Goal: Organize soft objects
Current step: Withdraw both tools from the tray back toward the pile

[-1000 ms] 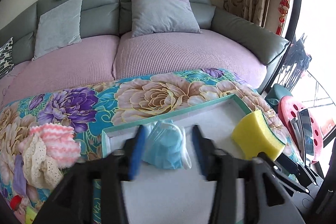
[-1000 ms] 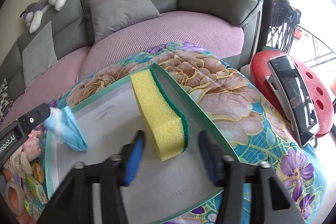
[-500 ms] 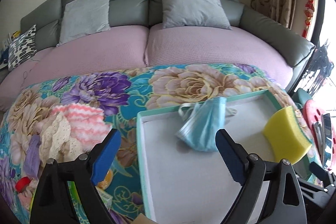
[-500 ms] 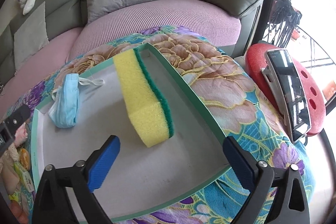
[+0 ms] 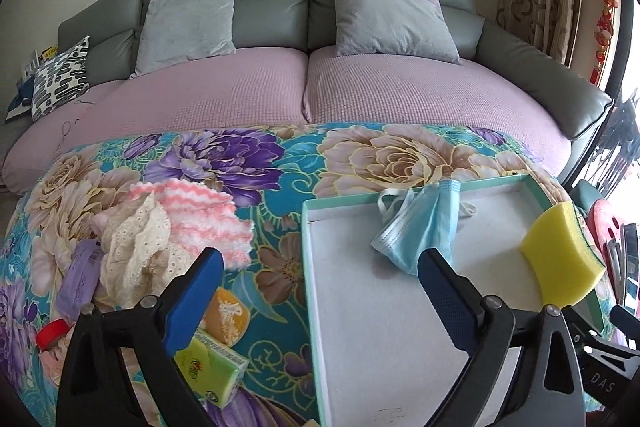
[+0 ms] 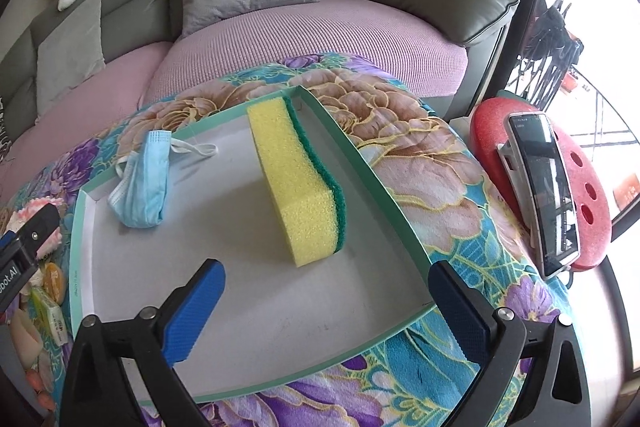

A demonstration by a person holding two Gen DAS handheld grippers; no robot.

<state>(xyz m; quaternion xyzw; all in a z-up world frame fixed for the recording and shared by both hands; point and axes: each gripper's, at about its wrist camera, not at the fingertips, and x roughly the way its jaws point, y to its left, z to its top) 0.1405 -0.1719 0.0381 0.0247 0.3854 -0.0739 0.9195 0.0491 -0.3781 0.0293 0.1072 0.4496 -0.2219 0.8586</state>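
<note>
A shallow tray [image 6: 384, 183] with a mint-green rim and pale grey floor sits on a tabletop [image 5: 280, 163] covered in a bright floral cloth, with a grey sofa behind it. The tray serves as the landmark here.

Two soft things already lie inside the tray. A yellow sponge [image 6: 296, 187] with a green scouring layer stands on its long edge near the tray's right wall. A crumpled blue face mask [image 6: 142, 183] lies at the tray's far left corner, partly draped over the far rim, its white ear loops trailing across the floor of the tray.

More items wait outside the tray, on the cloth to its left: a pink-and-white knitted cloth [image 5: 200, 215] overlapping a cream lace fabric [image 5: 136, 251], a lilac packet [image 5: 78, 279], a green tissue pack [image 5: 212, 371] and a small orange packet [image 5: 224, 315] closest to the tray. So the sorting looks partly done, with the larger share apparently still to go.

The left hand-held gripper [image 5: 320, 295] straddles the tray's left rim; its jaws are opening wide and nothing sits between them. The right hand-held gripper [image 6: 326, 299] hovers over the tray's near edge, jaws spread fully and empty, the sponge lying free just beyond them.
</note>
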